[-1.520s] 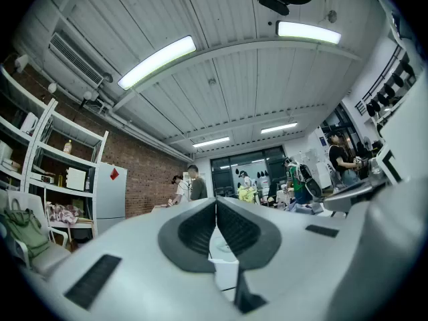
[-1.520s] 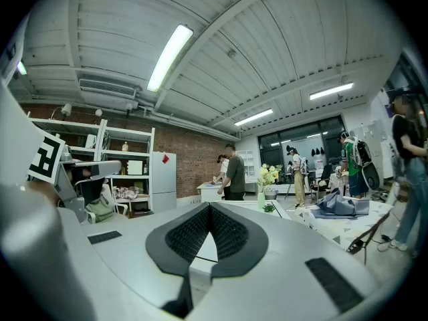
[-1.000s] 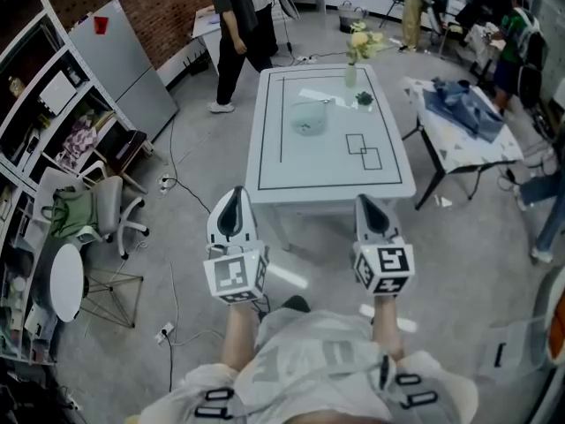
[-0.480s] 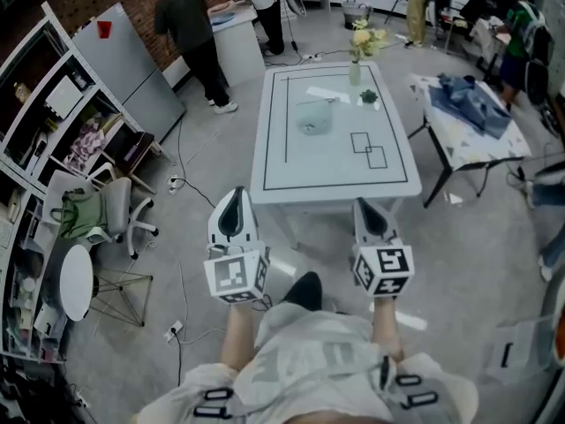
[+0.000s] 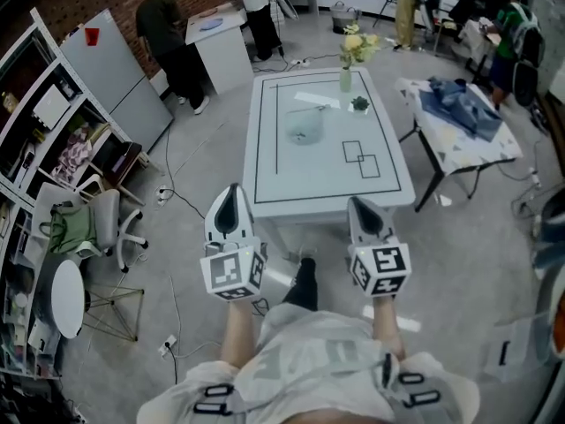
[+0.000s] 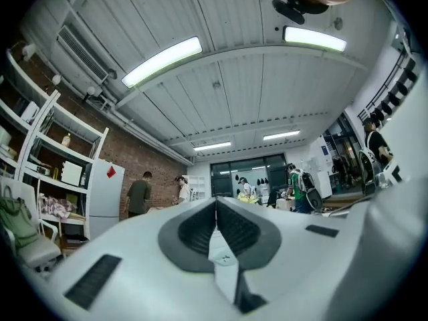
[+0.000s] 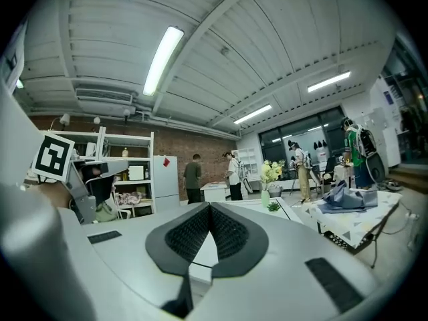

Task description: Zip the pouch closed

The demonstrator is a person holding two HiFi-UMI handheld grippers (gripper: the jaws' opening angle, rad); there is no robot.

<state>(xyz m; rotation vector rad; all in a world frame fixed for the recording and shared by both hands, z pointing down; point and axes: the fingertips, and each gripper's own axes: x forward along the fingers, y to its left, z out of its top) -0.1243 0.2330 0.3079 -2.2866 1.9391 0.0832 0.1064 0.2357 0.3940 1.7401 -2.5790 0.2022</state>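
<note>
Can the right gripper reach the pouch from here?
Probably not yet: the right gripper is about at the table's near edge, and the pouch lies well across it. Nothing blocks the way.

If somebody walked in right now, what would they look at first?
Probably the two claws poking out in front of the person: the left claw and the right claw, both shut and empty, just short of the near end of the white table. After that, the pale pouch lying on the far half of the table, and the yellow flowers standing at its far edge.
</note>
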